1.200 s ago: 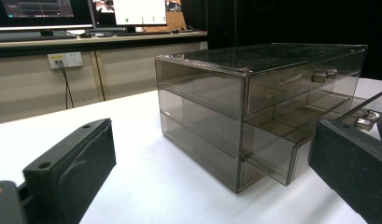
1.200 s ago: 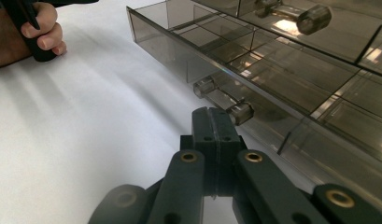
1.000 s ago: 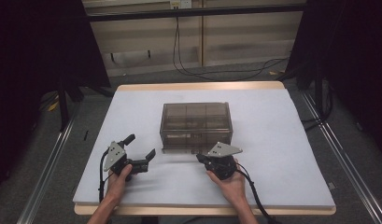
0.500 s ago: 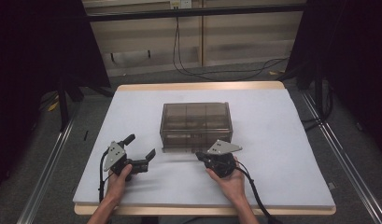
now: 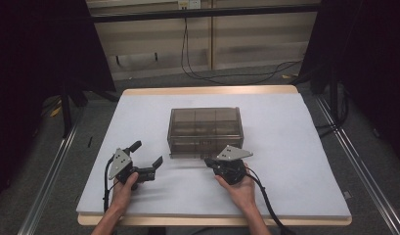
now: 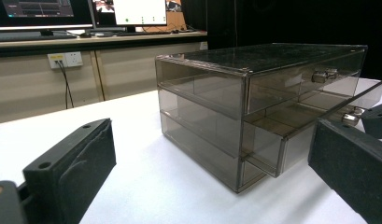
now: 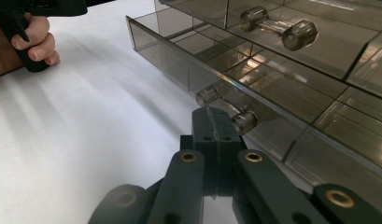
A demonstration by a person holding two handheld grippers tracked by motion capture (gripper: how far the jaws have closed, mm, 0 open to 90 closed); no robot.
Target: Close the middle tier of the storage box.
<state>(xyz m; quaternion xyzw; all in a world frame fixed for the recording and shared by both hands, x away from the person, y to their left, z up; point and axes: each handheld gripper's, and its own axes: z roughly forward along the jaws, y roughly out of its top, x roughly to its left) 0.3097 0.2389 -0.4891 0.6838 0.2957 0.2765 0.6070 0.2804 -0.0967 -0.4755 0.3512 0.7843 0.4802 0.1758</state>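
Resting low in the frame, the left tool [image 5: 147, 157] sits on the white counter [image 5: 285, 147] with its jaws wide apart and nothing in them. The right tool [image 7: 215, 125] has its jaws pressed together, just beside the lower drawer's knob [image 7: 226, 108]; whether it pinches the knob I cannot tell. Farther up, mid-frame, stands the smoky plastic drawer box [image 5: 205, 128], lower drawer [image 6: 314, 116] a little out. Pulling it open looks like the step; next needs a steady straight pull.

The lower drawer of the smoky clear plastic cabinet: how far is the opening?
Done: the lower drawer of the smoky clear plastic two-drawer cabinet is slightly out. In hand: the right gripper is shut on its clear bar handle. Left: the remaining pull; the left gripper waits open.
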